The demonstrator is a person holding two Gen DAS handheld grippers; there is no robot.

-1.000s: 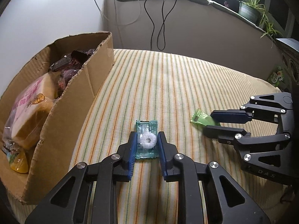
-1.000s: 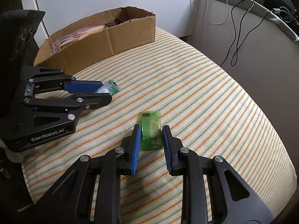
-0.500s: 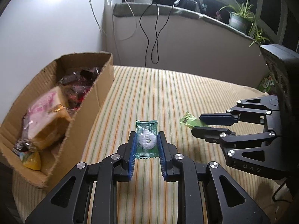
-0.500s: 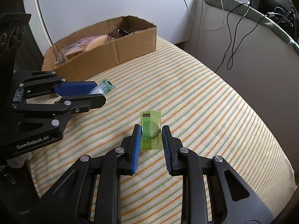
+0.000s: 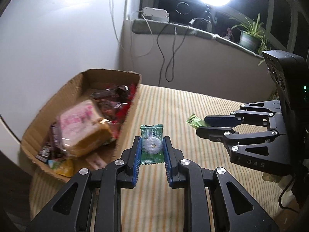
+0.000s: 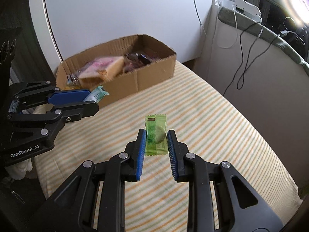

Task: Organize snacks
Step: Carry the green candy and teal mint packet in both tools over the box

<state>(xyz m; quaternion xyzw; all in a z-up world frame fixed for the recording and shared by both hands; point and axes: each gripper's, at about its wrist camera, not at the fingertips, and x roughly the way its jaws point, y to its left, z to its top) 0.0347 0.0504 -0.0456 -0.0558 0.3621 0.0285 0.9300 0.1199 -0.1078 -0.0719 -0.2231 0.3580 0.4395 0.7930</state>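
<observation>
Snacks, two wrapped sweets, each clamped in a tool above the striped bed, short of the cardboard box (image 5: pixel 133 104).
Risk: dark green ring-candy packet (image 5: pixel 151 144) in left tool (image 5: pixel 151 148) and light green sweet (image 6: pixel 156 135) in right tool (image 6: pixel 156 142) pinched across slick wrappers, liable to slip out. Both tools angled downward, side by side.
</observation>
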